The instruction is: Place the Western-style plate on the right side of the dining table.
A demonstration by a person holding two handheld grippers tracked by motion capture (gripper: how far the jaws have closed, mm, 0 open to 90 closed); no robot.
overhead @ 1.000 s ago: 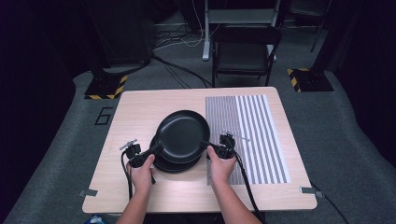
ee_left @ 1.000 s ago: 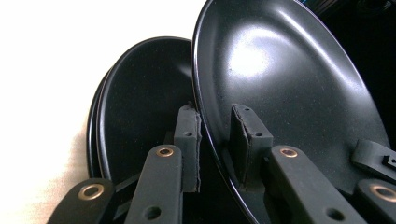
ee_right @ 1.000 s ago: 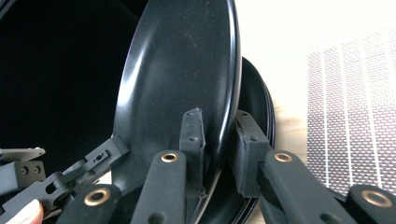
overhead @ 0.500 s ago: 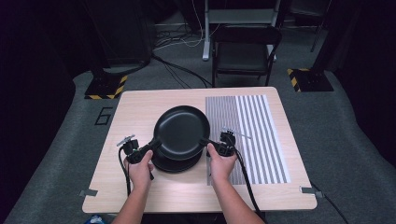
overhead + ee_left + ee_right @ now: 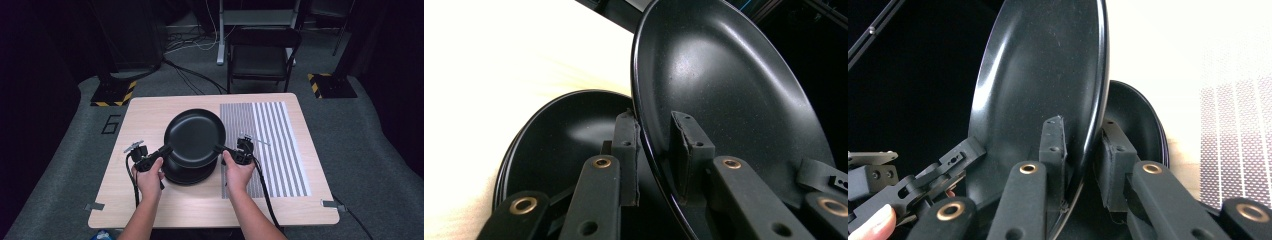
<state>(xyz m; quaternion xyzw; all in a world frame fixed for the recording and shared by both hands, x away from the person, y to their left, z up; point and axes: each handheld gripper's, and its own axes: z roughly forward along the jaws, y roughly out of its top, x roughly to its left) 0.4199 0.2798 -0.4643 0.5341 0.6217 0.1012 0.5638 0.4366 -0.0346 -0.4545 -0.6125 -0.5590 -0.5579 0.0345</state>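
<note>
Both grippers, left (image 5: pixel 162 151) and right (image 5: pixel 223 150), clamp their fingers on opposite rims of the top black plate (image 5: pixel 195 137), lifted (tilted) above the plate stack (image 5: pixel 187 175) on the worktop (image 5: pixel 150 110)

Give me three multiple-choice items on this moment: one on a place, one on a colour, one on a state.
1. Where does the striped mat lie on the table?
A. on its right part
B. on its left part
C. under the stack of plates

2. What colour is the top plate?
A. white
B. black
C. red

3. How is the top plate held?
A. flat on the stack, untouched
B. in the left tongs alone
C. gripped at opposite rims by the left tongs and the right tongs, clear of the stack

Answers:
1 A, the stripes lie right of the plates in the high view.
2 B, every view shows it black.
3 C, each gripper view shows the pads pinching the rim.
</note>
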